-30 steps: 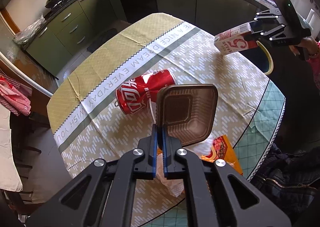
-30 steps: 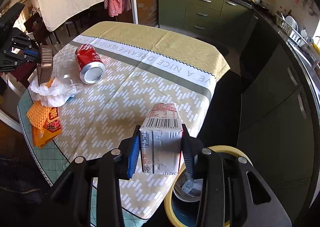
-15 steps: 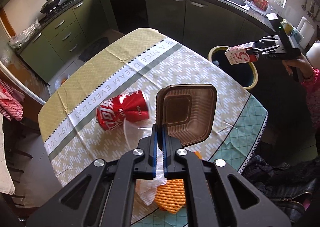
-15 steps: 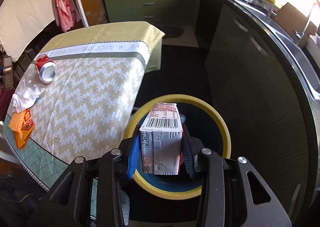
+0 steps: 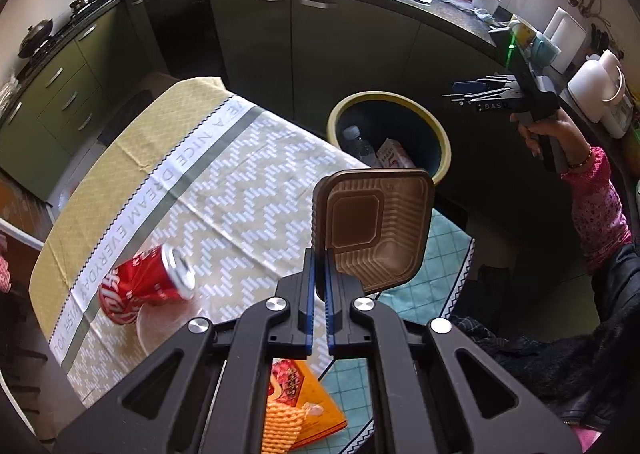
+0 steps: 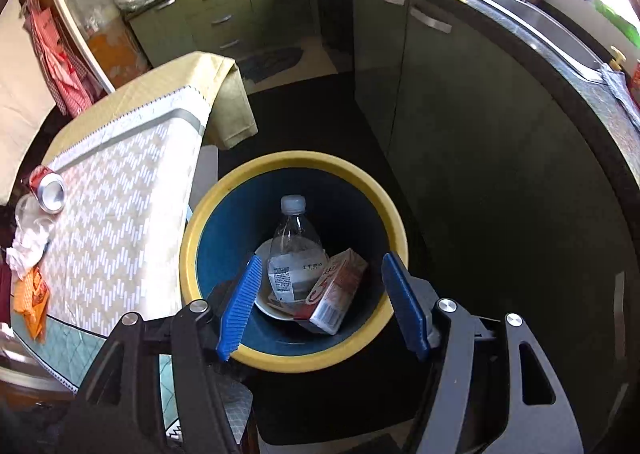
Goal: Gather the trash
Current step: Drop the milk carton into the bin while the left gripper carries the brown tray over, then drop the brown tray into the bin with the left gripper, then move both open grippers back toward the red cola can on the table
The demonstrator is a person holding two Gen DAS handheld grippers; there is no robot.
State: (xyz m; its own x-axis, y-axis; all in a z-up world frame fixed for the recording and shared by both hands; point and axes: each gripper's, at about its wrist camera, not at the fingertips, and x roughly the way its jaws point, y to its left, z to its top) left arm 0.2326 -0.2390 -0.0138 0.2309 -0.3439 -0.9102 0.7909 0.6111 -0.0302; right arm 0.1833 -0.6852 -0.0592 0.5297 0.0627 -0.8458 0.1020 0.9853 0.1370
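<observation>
Red-white paper carton [image 6: 338, 290] lies inside yellow-rimmed blue bin [image 6: 192, 254], beside clear plastic bottle [image 6: 294, 242]. Right gripper [image 6: 320, 304] held above bin, jaws opening, nothing between. Brown ribbed plastic tray [image 5: 372, 230] pinched at rim by left gripper [image 5: 318, 310], likely binned next.

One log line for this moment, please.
left gripper: shut on brown tray | right gripper: jaws opening, nothing between | carton: in bin beside bottle | can: on table
</observation>
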